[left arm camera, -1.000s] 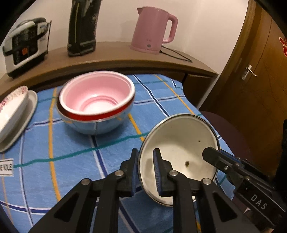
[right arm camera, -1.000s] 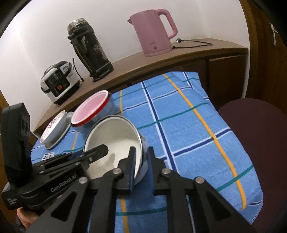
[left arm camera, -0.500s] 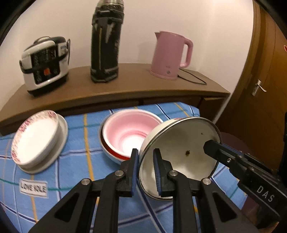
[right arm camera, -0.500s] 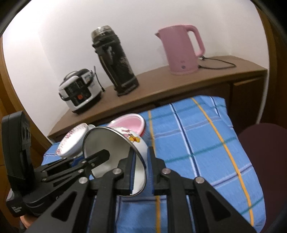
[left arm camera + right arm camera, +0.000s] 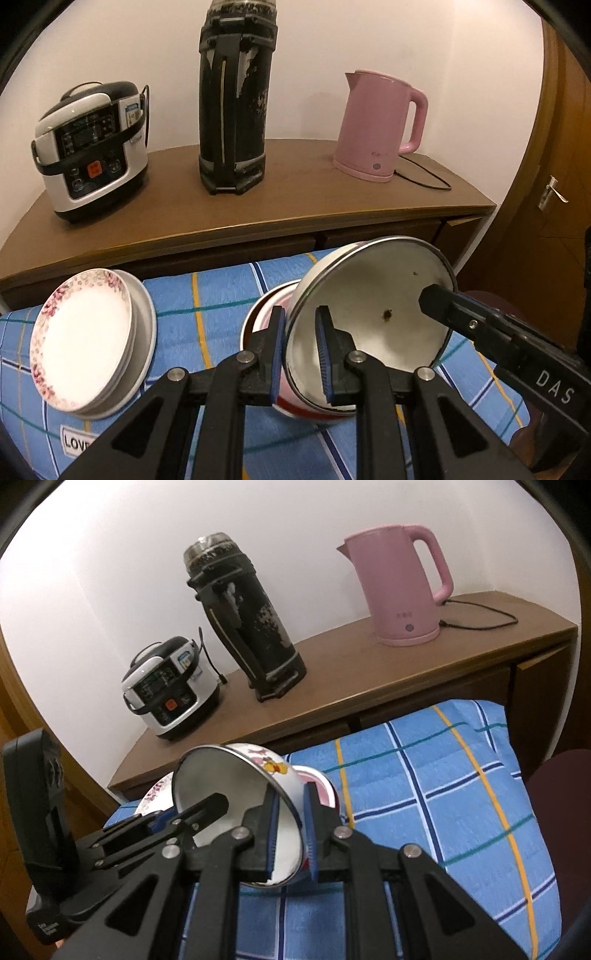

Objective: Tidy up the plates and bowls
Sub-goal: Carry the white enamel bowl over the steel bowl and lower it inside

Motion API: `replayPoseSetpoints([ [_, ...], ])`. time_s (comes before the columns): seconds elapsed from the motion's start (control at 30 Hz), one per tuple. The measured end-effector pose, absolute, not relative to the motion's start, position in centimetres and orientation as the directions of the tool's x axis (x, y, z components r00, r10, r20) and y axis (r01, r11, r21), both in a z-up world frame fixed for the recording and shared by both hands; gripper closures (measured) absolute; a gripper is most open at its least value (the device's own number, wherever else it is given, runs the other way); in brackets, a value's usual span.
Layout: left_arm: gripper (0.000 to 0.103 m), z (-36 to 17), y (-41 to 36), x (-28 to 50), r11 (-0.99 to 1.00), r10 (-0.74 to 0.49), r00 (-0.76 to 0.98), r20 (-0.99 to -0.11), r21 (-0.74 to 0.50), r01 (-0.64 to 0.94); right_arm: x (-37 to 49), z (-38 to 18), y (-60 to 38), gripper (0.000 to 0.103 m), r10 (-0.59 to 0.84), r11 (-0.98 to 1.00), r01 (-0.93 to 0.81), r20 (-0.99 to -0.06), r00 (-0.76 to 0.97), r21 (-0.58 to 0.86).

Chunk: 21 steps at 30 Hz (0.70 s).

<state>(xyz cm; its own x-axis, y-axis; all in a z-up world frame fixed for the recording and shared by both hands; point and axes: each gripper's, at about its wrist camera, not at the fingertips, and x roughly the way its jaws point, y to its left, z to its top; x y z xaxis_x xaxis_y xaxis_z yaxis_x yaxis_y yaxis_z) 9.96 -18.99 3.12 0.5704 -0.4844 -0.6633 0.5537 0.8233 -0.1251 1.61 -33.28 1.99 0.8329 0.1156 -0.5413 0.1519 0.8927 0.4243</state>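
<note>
Fingers of left gripper [image 5: 301,354] and right gripper [image 5: 290,843] clamp the tilted enamel bowl's [image 5: 373,310] rim above pink bowl [image 5: 319,788]

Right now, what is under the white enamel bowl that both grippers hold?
Under the tilted white enamel bowl sits the pink bowl with a red rim, on the blue plaid cloth. Only its near edge shows; the enamel bowl covers the rest, so contact cannot be judged.

the white enamel bowl [image 5: 373,310] hides most of the pink bowl [image 5: 264,314]; the tablecloth label [image 5: 75,441] is cut off after "love"; the flask [image 5: 234,92] top leaves the frame; kettle [image 5: 400,587] logo unreadable
</note>
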Motion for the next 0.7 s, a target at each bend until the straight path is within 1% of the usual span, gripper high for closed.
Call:
replayPoseSetpoints([
  [0.07,0.084,2.8,-19.2,10.8,0.824,-0.481,0.568,-0.667,-0.125,0.552,2.5,1.6,-33.6,0.09,0.123,0.884,0.161,-0.551,0.826,0.439],
  [0.23,0.084,1.7,-19.3,12.3,0.823,-0.49,0.531,-0.691,-0.167,0.543,4.0,0.7,-33.9,0.09,0.125,0.881,0.182,-0.586,0.801,0.436],
  [0.43,0.084,0.8,-19.5,13.0,0.834,-0.467,0.508,-0.724,-0.169,0.526,4.9,-0.2,-33.6,0.09,0.131,0.882,0.2,-0.631,0.765,0.426],
  [0.7,0.084,0.3,-19.5,13.4,0.838,-0.457,0.514,-0.726,-0.159,0.521,5.2,-0.4,-32.9,0.09,0.108,0.896,0.201,-0.633,0.767,0.396],
])
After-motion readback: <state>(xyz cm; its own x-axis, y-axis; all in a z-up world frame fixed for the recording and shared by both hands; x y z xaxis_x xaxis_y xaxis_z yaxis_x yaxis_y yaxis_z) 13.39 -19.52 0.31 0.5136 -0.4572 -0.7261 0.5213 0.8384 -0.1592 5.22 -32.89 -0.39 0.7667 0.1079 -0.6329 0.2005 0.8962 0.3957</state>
